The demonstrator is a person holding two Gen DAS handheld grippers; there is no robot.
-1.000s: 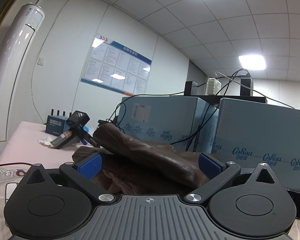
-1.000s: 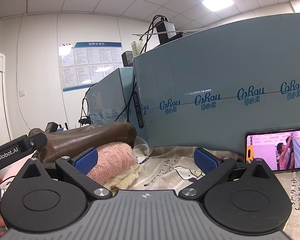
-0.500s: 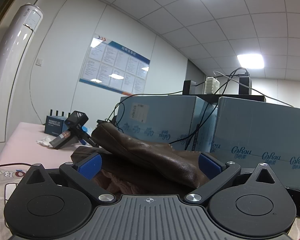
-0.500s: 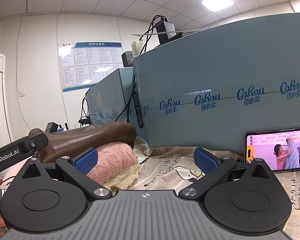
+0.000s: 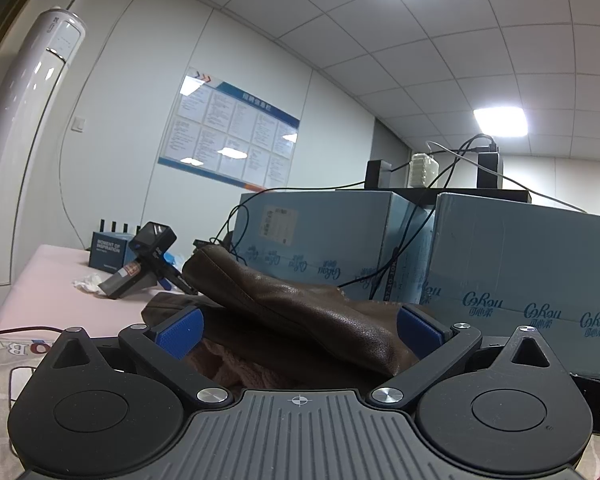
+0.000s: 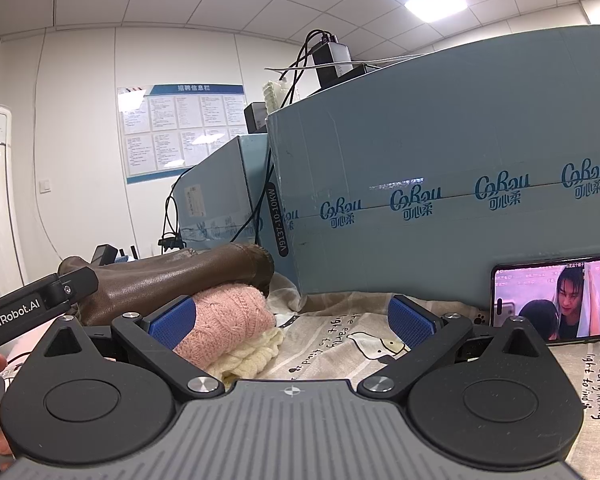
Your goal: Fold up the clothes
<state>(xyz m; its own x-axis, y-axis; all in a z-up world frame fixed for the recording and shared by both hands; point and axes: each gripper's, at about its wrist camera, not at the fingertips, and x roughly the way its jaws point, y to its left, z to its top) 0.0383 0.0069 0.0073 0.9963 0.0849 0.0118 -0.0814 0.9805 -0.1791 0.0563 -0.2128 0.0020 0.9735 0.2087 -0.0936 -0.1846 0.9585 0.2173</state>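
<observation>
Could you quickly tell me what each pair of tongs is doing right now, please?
Left tongs: open, holding nothing, brown jacket between the fingers.
Right tongs: open, empty.

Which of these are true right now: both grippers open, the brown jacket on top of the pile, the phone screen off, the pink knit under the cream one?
1. Both the left gripper and the right gripper are open. True.
2. The brown jacket lies on top of the pile. True.
3. The phone has a dark screen. False: the screen is lit and shows a video.
4. The pink knit lies under the cream knit. False: pink lies on top of cream.
5. The right gripper holds the pink knit. False: its fingers stand wide apart, clamping nothing.
</observation>
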